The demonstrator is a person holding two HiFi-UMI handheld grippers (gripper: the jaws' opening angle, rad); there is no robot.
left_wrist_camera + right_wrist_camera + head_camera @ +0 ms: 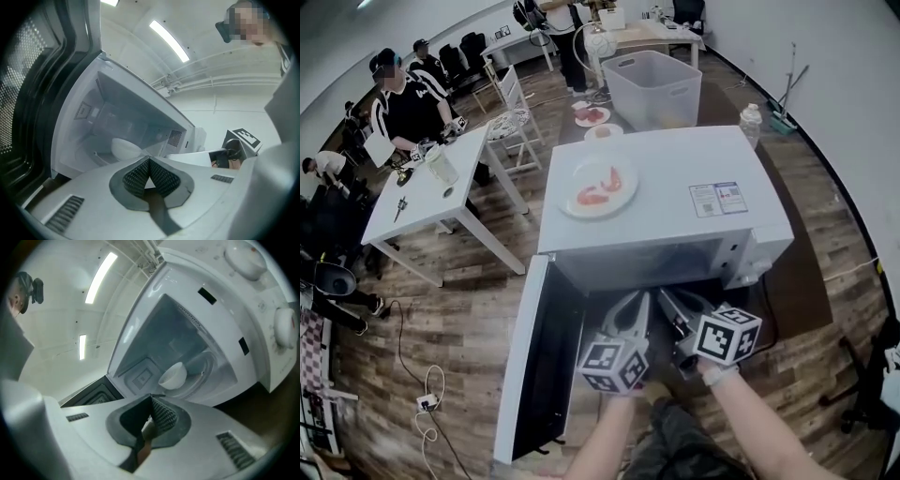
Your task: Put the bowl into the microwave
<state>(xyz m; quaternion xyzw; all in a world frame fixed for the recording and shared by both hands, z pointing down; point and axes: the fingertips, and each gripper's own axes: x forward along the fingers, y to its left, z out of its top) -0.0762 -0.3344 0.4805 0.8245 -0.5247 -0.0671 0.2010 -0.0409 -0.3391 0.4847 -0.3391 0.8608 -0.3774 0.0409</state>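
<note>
Now the white bowl [173, 376] sits inside the microwave [675, 187], whose door [546, 366] hangs open. The left gripper [149, 160] and the right gripper [151, 400] are both pressed together, holding nothing, just in front of it.

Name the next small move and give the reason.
Probably bring the left gripper over to the door and push it shut. The bowl already sits upright inside the microwave. The left gripper and the right gripper are both shut on nothing, outside the cavity, and the door hangs wide open on the left.
</note>
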